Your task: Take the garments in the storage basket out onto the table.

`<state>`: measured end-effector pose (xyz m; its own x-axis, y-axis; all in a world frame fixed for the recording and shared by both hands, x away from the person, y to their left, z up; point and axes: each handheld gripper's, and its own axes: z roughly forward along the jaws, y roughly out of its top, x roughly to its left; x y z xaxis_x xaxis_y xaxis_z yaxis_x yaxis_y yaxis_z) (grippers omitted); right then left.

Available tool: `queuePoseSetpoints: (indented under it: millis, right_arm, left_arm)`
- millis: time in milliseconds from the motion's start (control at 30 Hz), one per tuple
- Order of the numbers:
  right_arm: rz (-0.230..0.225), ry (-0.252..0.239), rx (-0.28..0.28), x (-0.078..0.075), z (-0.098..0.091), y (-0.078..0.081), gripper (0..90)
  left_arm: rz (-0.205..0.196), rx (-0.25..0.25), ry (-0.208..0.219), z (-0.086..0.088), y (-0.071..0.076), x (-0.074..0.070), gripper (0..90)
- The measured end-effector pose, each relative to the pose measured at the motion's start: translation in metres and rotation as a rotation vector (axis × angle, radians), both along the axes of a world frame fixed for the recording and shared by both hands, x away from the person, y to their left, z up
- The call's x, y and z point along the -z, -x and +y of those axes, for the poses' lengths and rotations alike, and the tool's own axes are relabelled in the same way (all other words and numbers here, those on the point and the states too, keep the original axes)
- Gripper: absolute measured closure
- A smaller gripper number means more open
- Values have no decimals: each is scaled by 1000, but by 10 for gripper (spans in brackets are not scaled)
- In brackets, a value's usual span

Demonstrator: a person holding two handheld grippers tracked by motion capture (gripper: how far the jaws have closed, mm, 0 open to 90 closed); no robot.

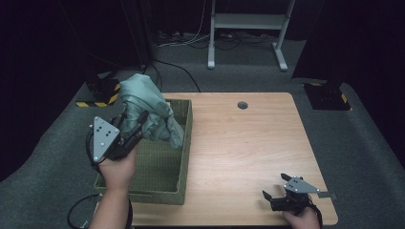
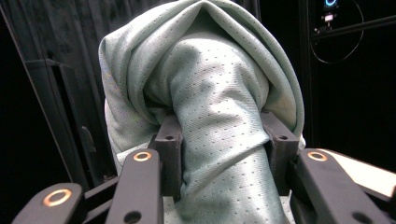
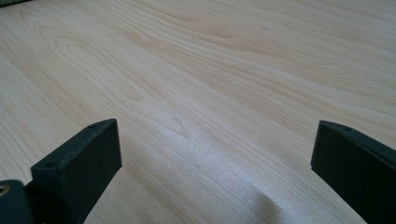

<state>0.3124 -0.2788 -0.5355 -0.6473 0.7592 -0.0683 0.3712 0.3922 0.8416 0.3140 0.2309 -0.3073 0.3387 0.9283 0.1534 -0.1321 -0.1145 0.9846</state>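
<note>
**Lifting a green cloth over the basket**

Hanging at the left of the high view, the pale green cloth (image 1: 145, 107) is bunched above the far left part of the woven basket (image 1: 184, 157), with its lower folds drooping toward the basket's inside. The left gripper (image 1: 131, 126) has it: in the left gripper view the two black jaws are clenched on a thick roll of the fabric (image 2: 219, 116), which rises between them and folds over both tips like a hood. So the cloth lies straight ahead of and above those jaws, its long run roughly in line with them and tilted up and away from the person.

Moving right, the wooden table (image 1: 248, 143) is bare between basket and right hand. The right gripper (image 1: 273, 198) rests low at the near right corner, well apart from the cloth; its view shows both jaws spread wide over bare wood grain (image 3: 210, 93), gripping nothing.

Judging from this, the left hand alone governs the cloth, and any hand-over would need the right hand to cross the whole tabletop.
</note>
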Motion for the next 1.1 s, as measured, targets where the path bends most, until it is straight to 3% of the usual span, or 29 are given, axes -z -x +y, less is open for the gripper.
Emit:
queuePoseSetpoints:
  millis: [533, 1100]
  right_arm:
    - [0, -6, -1, 0, -1, 0, 15]
    - [1, -6, 0, 0, -1, 0, 15]
  left_arm:
    - [-55, 26, 8, -12, 6, -22, 592]
    - [-74, 67, 20, -31, 2, -27, 592]
